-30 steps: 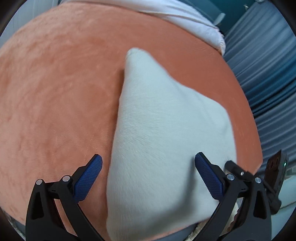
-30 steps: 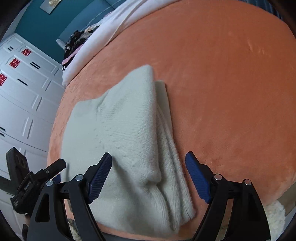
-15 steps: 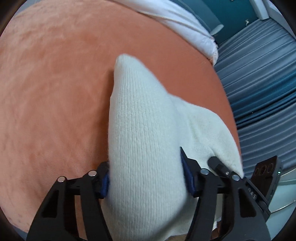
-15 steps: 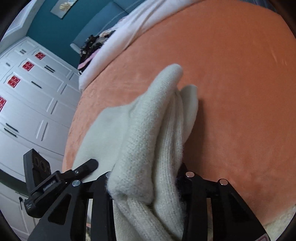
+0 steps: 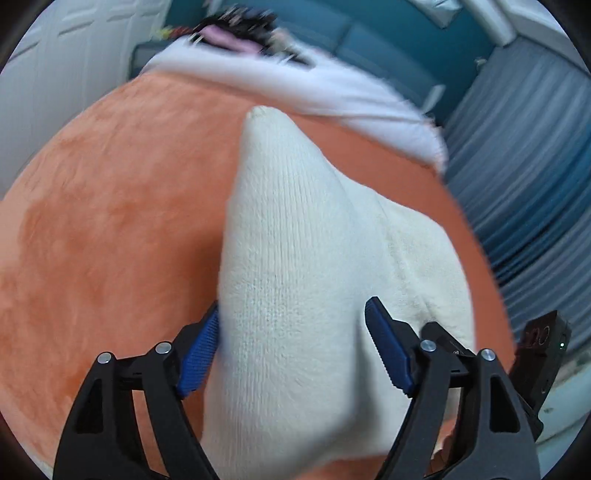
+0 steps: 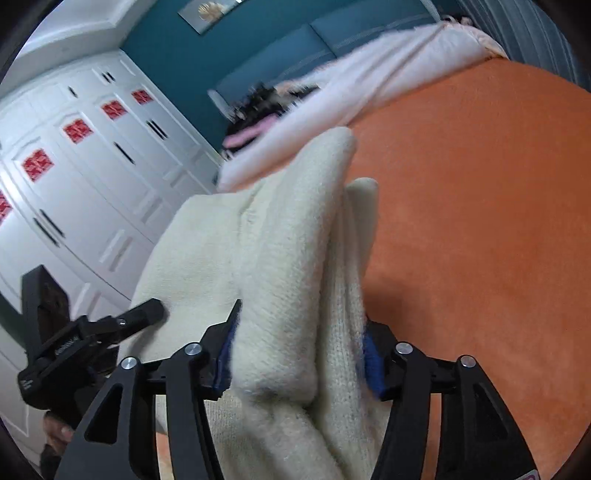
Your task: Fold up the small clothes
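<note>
The jaws of the right gripper (image 6: 299, 360) are pressed in on a thick bunched fold of the cream knit garment (image 6: 295, 258), whose wool bulges up between the blue pads (image 6: 371, 373) and hides most of them. The jaws of the left gripper (image 5: 291, 354) are set a little wider, yet the same cream knit garment (image 5: 295, 266) fills the gap between them: the left blue pad (image 5: 199, 358) is pushed against the cloth, while the right pad is seen with its ribbed face partly bare, so a firm pinch on that side cannot be told. From both grips the garment is drawn up into a raised ridge that tapers to a point at its far end, and the far part of the cloth is spread low over the orange plush bedspread (image 5: 103, 236), which is also seen to the right of the garment in the right wrist view (image 6: 480, 221). In the right wrist view the left gripper is seen just beside the garment's left edge. Beyond the bedspread a white duvet (image 5: 332, 88) is bunched along the head of the bed, with a dark and pink heap of clothing (image 5: 236, 33) behind it, blurred. A white wardrobe (image 6: 74, 166) with red emblems is seen at the left of the right wrist view, a teal wall (image 6: 258, 48) behind the bed, and grey-blue pleated curtains (image 5: 524, 177) at the right of the left wrist view.
</note>
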{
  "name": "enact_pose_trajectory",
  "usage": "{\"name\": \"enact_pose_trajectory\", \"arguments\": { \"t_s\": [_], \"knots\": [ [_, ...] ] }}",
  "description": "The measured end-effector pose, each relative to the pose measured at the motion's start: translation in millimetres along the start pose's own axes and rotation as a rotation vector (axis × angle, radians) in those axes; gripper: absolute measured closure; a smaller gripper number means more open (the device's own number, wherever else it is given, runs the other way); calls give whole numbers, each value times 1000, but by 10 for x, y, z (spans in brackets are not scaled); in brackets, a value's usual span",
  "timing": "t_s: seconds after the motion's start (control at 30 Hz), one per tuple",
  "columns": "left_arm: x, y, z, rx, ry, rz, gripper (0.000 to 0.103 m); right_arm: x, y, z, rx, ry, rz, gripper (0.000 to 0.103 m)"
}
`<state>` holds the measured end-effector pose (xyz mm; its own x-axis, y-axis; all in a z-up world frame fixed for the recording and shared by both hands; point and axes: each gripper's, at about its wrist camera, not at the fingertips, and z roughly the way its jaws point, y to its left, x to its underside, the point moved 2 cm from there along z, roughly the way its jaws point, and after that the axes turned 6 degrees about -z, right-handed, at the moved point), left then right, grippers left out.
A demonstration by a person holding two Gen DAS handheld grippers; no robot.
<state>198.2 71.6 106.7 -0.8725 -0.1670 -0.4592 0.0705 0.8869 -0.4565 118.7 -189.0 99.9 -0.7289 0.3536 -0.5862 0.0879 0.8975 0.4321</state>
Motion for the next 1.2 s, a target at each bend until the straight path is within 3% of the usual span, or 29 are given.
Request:
{"name": "enact_pose_trajectory", "arguments": {
  "t_s": [0.07,0.13,0.2,0.33,0.47,0.53,0.67,0.9,1.03,1.1,1.2],
  "knots": [
    [193,301,174,-59,48,-39,34,265,-159,306,109,133,36,60],
    [346,502,49,-20,34,-74,32,424,-197,192,48,113,76,61],
    [515,588,-85,-15,19,-75,29,525,-157,-29,44,64,57,50],
    [731,638,-35,-71,35,-49,29,605,-99,-88,48,73,18,49],
    [884,721,167,-165,82,-34,30,660,-124,142,88,165,7,62],
    [943,826,250,-185,103,-50,28,769,-224,367,172,237,-27,68],
    [1004,860,289,-207,101,-40,28,831,-240,393,193,237,-55,68],
    [1071,564,-2,-257,24,72,29,758,194,-122,302,110,-158,59],
    [1209,398,-143,-270,-7,120,26,880,229,-318,356,76,-178,41],
    [1307,358,-143,-286,-9,150,25,981,203,-336,380,70,-185,34],
    [1426,321,-107,-314,-1,183,25,1162,135,-301,398,102,-150,32]
  ]
}}
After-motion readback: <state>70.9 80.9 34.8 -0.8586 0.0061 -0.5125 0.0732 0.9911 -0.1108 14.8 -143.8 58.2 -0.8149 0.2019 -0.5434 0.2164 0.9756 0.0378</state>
